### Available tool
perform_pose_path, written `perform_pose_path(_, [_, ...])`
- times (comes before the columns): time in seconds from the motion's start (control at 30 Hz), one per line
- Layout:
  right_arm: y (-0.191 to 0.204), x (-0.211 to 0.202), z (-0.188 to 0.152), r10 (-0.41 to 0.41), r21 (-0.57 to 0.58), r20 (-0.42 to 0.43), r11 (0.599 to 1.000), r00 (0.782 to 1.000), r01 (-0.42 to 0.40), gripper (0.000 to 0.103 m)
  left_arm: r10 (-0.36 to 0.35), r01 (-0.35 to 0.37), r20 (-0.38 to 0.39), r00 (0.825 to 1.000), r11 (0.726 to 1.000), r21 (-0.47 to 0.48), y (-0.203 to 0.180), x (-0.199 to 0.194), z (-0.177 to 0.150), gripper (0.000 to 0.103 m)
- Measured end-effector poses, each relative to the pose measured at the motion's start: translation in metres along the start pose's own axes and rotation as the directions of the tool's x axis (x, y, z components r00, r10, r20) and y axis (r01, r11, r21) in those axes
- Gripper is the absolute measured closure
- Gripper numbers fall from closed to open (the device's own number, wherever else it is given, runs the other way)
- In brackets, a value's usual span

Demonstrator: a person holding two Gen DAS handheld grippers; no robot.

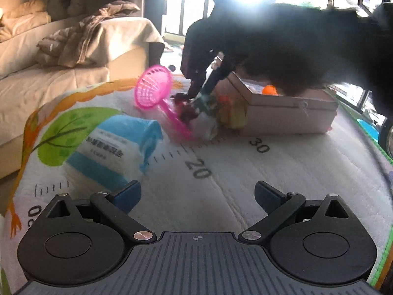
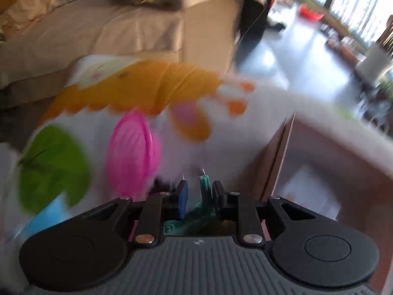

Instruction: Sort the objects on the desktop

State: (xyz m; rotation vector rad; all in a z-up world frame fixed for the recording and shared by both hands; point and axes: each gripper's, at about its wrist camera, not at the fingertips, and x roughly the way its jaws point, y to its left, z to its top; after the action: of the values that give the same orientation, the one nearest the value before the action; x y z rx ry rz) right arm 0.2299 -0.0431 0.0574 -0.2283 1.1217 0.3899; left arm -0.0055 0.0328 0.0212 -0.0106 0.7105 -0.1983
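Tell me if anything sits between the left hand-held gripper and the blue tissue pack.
Nothing visible does. The left hand-held gripper hangs open over bare mat, and the tissue pack lies just ahead on its left with no object between. The pink scoop and box lie farther back.

The play mat bore a printed ruler scale with tick marks. On it "20" stood near the picture's centre, "30" lay toward two o'clock from that, and a partly cut-off number ending in "0" sat at the eight o'clock edge. The blue-and-white tissue pack, at ten o'clock from the "20", carried dark Chinese characters too blurred to read. The right wrist view showed no legible text.
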Motion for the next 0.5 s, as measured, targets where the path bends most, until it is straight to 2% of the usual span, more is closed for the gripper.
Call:
perform_pose_path(0.1, [0.011, -0.021, -0.036, 0.132, -0.009, -0.054, 0.991, 0.99, -0.132, 0.081, -0.024, 0.024, -0.018, 1.0, 0.999, 0.026, -0.006, 0.001, -0.003, 0.001])
perform_pose_path(0.2, [0.014, -0.044, -0.069, 0.209, -0.025, -0.053, 0.977, 0.976, -0.211, 0.081, -0.046, 0.048, -0.037, 0.998, 0.997, 0.062, -0.014, 0.002, -0.005, 0.001])
perform_pose_path(0.27, [0.014, -0.055, -0.093, 0.203, -0.048, -0.03, 0.978, 0.979, -0.204, 0.08, -0.046, 0.049, -0.05, 0.998, 0.996, 0.079, -0.019, 0.004, -0.006, 0.001])
perform_pose_path(0.3, [0.01, -0.059, -0.106, 0.206, -0.041, -0.018, 0.977, 0.978, -0.207, 0.076, -0.041, 0.046, -0.057, 0.998, 0.995, 0.085, -0.02, 0.006, -0.006, 0.001])
perform_pose_path(0.37, [-0.004, -0.065, -0.126, 0.189, -0.005, 0.004, 0.982, 0.982, -0.189, 0.076, -0.031, 0.037, -0.067, 0.997, 0.995, 0.094, -0.023, 0.009, -0.005, 0.001])
perform_pose_path(0.43, [-0.019, -0.075, -0.143, 0.116, 0.011, 0.069, 0.993, 0.991, -0.117, 0.075, -0.022, 0.029, -0.072, 0.997, 0.995, 0.1, -0.024, 0.011, -0.004, 0.001])
perform_pose_path(0.5, [-0.024, -0.088, -0.158, 0.046, -0.025, 0.17, 0.999, 0.984, -0.042, 0.07, -0.013, 0.021, -0.074, 0.997, 0.994, 0.103, -0.025, 0.012, -0.004, 0.001])
